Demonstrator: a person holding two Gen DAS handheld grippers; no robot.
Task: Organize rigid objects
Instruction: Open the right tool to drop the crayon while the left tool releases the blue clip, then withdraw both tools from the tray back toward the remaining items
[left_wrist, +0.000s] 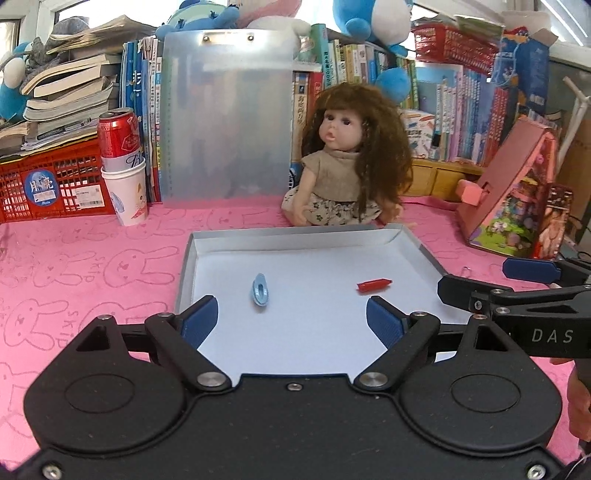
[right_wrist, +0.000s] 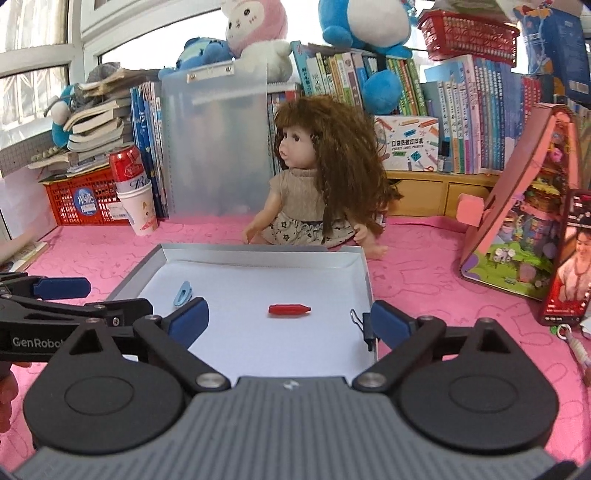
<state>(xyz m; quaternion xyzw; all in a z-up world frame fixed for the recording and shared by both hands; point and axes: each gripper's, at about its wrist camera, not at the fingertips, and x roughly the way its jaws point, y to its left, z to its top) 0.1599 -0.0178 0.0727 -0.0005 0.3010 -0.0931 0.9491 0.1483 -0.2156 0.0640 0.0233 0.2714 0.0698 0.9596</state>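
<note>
Leftmost, on the pink surface (left_wrist: 92, 258), we see one red can (left_wrist: 119, 138) standing in one white paper cup (left_wrist: 127, 197), in front of a red crate (left_wrist: 48, 184). Next comes our left gripper (left_wrist: 291, 321), its jaws wide apart with nothing between them, hovering over the near edge of the shallow white tray (left_wrist: 413, 240). Inside the tray lie two small pieces, well apart. One light blue clip (left_wrist: 260, 288) lies left of centre, its long axis running roughly away from us, tilted slightly. One red piece (left_wrist: 373, 285) lies to its right, long axis across the tray; its tapered end points right in the right wrist view. One doll (left_wrist: 340, 162) sits just behind the tray. Our right gripper (right_wrist: 290, 321) also has its jaws spread and empty. One black binder clip (right_wrist: 364, 325) appears to be on the tray's right rim.
</note>
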